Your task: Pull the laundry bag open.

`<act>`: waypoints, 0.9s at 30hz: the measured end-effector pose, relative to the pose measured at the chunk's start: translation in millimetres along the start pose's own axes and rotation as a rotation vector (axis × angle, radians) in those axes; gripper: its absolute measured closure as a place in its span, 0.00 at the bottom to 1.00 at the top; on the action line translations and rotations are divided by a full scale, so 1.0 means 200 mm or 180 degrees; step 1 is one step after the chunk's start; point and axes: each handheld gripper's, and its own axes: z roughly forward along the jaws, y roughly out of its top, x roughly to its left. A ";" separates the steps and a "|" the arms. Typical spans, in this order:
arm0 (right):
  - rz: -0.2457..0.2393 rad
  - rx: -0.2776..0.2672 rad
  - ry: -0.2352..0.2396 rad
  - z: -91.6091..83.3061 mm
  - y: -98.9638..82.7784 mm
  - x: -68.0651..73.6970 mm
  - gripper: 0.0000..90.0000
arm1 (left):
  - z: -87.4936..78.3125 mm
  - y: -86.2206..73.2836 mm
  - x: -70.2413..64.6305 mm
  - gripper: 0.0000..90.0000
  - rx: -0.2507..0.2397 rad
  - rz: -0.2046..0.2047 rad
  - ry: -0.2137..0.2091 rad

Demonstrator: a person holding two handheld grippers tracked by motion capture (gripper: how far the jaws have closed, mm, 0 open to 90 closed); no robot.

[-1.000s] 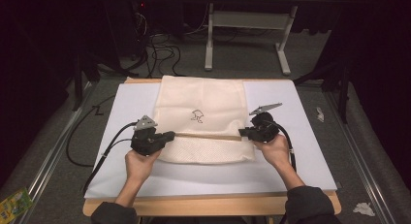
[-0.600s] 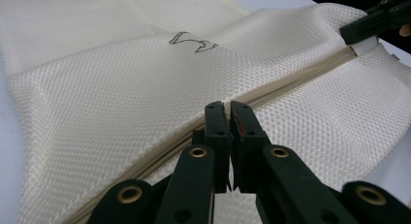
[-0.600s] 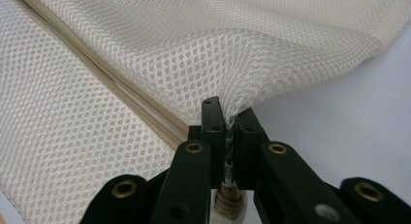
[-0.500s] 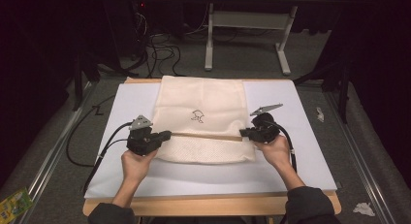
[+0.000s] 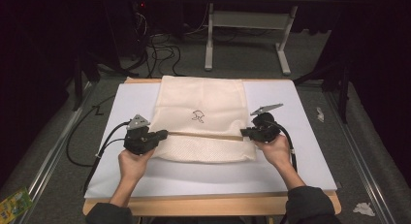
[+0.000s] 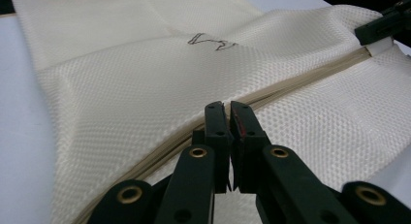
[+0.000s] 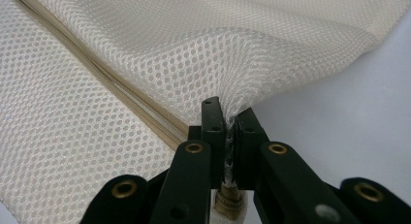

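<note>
A cream mesh bag (image 5: 201, 100) with a small dark drawing (image 5: 197, 116) lies on a white board (image 5: 300, 151). Its near part is folded over along a tan zipper seam (image 5: 203, 135). My left gripper (image 5: 165, 133) is shut on the seam's left end; in the left gripper view its jaws (image 6: 228, 110) are pressed together at the seam (image 6: 160, 144). My right gripper (image 5: 242, 133) is shut on the seam's right end, with mesh (image 7: 145, 40) bunched between its jaws (image 7: 228, 112) and a brass zipper pull (image 7: 227, 202) just below. The right gripper's tip (image 6: 383, 27) also shows in the left gripper view.
The board rests on a wooden table (image 5: 208, 204). Black cables (image 5: 104, 146) trail off the left edge to the floor. A white table frame (image 5: 247, 20) stands behind. Crumpled paper (image 5: 362, 208) and a green packet (image 5: 14, 204) lie on the floor.
</note>
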 end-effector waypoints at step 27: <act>-0.0001 -0.0040 -0.0066 -0.03 0.00 -0.01 0.97 | -0.09 0.01 0.05 0.97 -0.0076 -0.0051 0.0091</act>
